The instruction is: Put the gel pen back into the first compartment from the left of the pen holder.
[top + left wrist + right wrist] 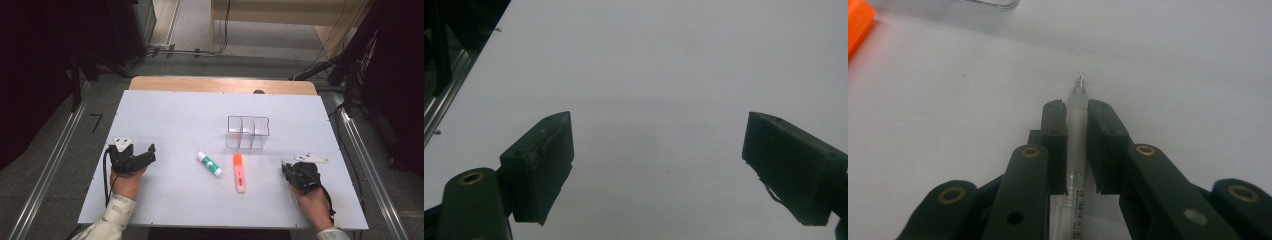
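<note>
Right tool (1077,112): jaws clenched on a slim translucent pen w/ frosted barrel (1076,135), pads pressing both sides of the barrel. Pen's long axis runs straight along the jaws, tip poking out past the fingertips toward upper centre of the right gripper view; printed rear end runs back btwn the jaw arms at bottom centre. In the high view the right tool (286,167) sits lower right of frame, low over the white surface (165,115); the pen itself is too small to make out there. Outward from it: the clear plastic three-compartment organiser (248,132) lies up and left of the tool, centre-right of frame, well apart from it; its rim corner (993,4) clips the top edge of the right gripper view, left of centre. So the pen tip points roughly toward the box but a bit right of it – my guess is the next move needs a lift, a tip toward upright, then a carry up-left to a slot. Right hand is plainly the nearer one. Btwn tool and box, nearer lower centre: orange highlighter (239,172), long axis near vertical in frame, and a white glue stick w/ green label (209,163) lying diagonal, left of it. Left tool (150,150), left of frame, released: jaws wide apart, nothing btwn them, bare surface beyond.
</note>
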Available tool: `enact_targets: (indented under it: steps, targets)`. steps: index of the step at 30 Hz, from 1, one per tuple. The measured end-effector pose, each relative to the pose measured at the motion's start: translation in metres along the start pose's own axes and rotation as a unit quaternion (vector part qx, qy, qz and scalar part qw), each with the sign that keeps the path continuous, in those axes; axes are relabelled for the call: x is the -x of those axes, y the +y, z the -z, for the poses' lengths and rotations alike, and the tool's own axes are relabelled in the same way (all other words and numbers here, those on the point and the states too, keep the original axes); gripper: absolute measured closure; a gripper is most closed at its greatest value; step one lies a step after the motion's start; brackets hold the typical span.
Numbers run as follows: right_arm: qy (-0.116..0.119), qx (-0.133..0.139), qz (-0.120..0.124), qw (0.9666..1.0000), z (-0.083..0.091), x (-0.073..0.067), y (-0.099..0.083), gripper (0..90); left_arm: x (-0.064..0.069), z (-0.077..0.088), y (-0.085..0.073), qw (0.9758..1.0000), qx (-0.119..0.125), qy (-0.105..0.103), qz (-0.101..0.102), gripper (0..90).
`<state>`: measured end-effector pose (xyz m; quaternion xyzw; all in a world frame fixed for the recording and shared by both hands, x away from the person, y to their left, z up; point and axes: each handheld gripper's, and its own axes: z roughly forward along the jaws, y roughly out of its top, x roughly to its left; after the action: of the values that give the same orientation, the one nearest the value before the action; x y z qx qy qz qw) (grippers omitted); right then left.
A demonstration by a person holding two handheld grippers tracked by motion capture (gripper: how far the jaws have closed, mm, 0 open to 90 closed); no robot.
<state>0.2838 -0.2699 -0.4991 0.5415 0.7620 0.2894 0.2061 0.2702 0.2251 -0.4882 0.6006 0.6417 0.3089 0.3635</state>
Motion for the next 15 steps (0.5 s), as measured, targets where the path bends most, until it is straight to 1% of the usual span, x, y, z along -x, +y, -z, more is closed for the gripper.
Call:
enact_targets:
  steps: [7, 10, 15]
  targets:
    - [0.004, 0.002, 0.002, 1.0000, 0.0003, 0.0000, 0.0002, 77.9, -0.0005, 0.0002, 0.0001, 1.0000, -0.001, -0.001, 0.000, 13.7]
    - [0.002, 0.004, 0.004, 1.0000, 0.0012, -0.0005, 0.0007, 78.6, -0.0011, 0.0005, 0.0002, 1.0000, -0.001, -0.002, 0.000, 13.8]
    - [0.004, 0.008, -0.003, 1.0000, 0.0031, 0.0010, 0.0016, 78.6, -0.0010, 0.0007, 0.0003, 1.0000, -0.001, -0.002, 0.000, 13.9]
